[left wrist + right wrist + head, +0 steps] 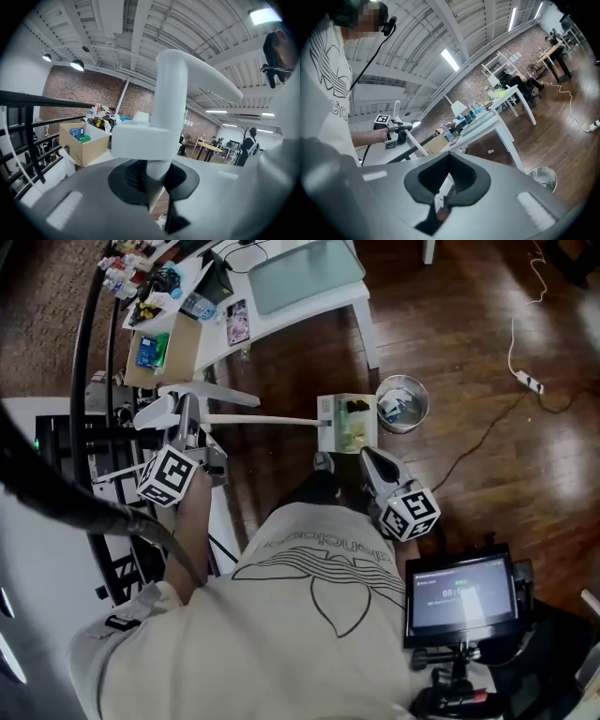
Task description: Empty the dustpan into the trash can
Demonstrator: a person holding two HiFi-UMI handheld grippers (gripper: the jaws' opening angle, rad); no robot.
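While you hold the long white handle [168,93] in your left gripper [157,185], the jaws sit narrow on the tube. The pads press it from both sides, just below a white block on the shaft and under the curved top grip.

Head view: the handle runs nearly level from the left gripper out to the right. The dustpan [347,425] hangs at its far end. Pale green and white scraps show inside the pan. The pan is over the dark wooden floor [450,334], just beside the trash can [401,402], on the can's left in that view. Whether the pan rests on the floor cannot be told.

Trash can: round, metal, upright, with some litter already in it.

Your right gripper [446,187] has its jaws fully together with nothing between them. In the head view it points toward the pan from the near side, close to it but apart.

Surroundings: a white bench [309,296] stands beyond the pan, cluttered at its left end. A cardboard box [164,352] sits by that end. A small screen [459,594] is at your lower right.
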